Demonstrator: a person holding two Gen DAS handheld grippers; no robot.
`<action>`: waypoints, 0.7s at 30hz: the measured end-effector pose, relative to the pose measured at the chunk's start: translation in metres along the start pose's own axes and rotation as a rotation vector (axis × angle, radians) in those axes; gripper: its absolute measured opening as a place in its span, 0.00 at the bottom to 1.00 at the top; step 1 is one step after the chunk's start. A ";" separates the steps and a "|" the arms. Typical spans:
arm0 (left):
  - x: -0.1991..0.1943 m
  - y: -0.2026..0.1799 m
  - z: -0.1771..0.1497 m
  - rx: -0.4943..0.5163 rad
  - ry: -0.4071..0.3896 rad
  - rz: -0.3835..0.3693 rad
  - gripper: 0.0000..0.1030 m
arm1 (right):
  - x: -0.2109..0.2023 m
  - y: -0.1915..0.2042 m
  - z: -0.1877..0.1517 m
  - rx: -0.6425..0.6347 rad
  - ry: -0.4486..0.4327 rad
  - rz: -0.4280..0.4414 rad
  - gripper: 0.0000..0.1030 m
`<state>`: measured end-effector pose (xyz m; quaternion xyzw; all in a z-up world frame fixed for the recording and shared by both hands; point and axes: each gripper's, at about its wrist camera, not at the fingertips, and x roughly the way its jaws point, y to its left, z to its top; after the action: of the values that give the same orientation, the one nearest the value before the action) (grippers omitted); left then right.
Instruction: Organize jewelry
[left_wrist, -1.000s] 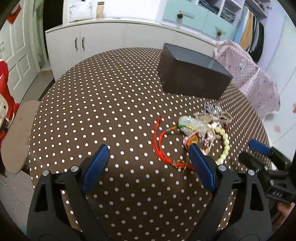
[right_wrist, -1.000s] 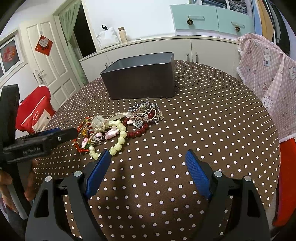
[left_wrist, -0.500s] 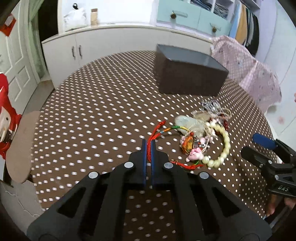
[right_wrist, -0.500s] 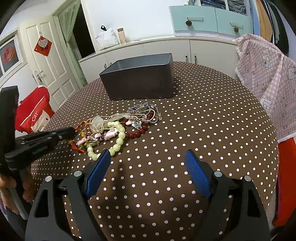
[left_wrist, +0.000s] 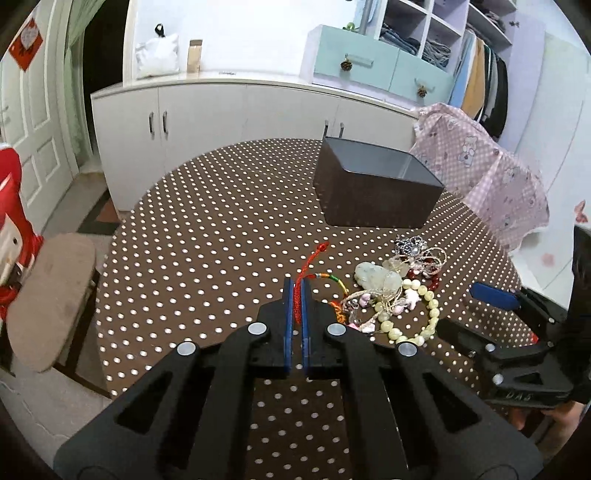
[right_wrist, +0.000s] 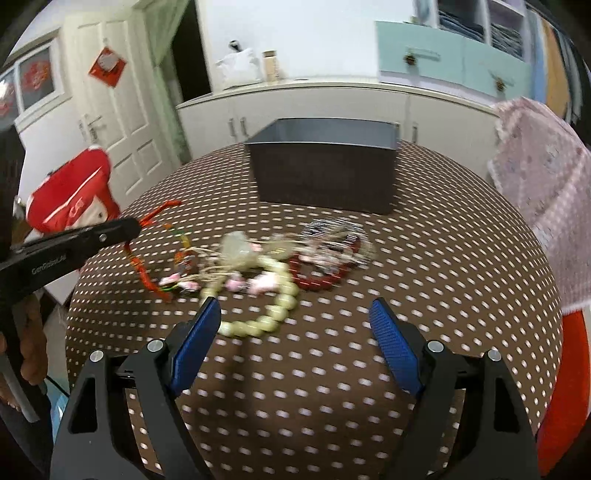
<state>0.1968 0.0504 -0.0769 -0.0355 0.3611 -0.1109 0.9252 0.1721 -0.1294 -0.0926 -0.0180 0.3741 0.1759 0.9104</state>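
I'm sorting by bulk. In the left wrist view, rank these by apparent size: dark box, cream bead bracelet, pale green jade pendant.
1. Dark rectangular open box, though farthest away.
2. Cream round-bead bracelet.
3. Pale green carved jade pendant.

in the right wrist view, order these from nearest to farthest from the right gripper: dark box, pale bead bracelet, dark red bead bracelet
1. pale bead bracelet, just ahead of the right gripper, by its left finger.
2. dark red bead bracelet, farther out, mid-table.
3. dark box, at the table's far side.
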 end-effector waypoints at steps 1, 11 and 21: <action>-0.002 0.001 0.000 -0.004 -0.003 -0.003 0.03 | 0.002 0.006 0.002 -0.017 0.002 0.008 0.77; -0.005 0.004 -0.008 0.003 -0.004 0.017 0.03 | 0.026 0.048 0.025 -0.201 0.032 0.049 0.45; -0.003 0.012 -0.016 -0.011 0.017 -0.007 0.03 | 0.052 0.071 0.032 -0.281 0.129 0.138 0.27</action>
<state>0.1862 0.0633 -0.0887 -0.0408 0.3696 -0.1127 0.9214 0.2046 -0.0414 -0.0983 -0.1305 0.4038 0.2868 0.8589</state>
